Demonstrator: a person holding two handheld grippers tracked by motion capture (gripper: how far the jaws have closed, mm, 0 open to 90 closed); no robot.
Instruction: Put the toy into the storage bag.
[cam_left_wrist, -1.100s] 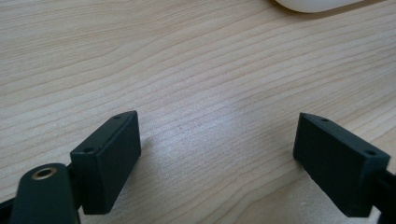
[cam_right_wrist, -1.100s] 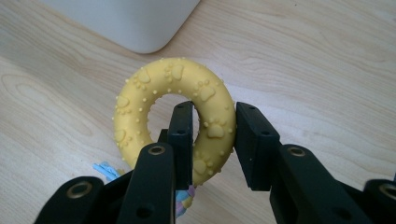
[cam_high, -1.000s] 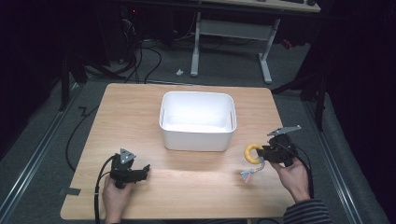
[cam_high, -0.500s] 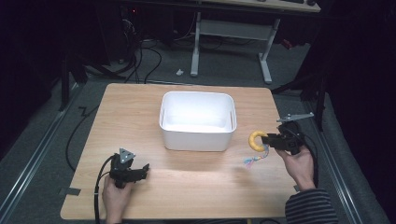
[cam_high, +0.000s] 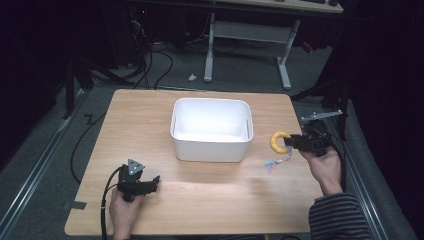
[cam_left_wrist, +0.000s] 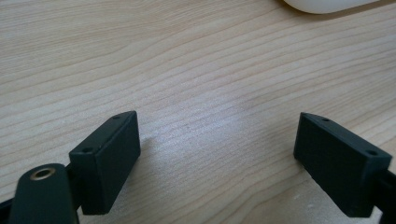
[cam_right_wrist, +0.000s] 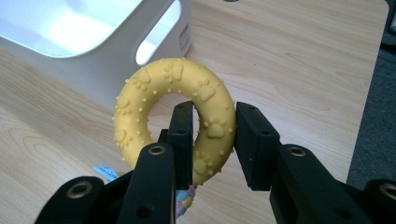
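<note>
Yellow paw-print ring (cam_right_wrist: 175, 116), studded, perhaps rope-tailed

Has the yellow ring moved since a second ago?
Yes. The yellow ring, clamped in the right gripper, has risen off the table and now sits level with the white bin's right wall.
</note>
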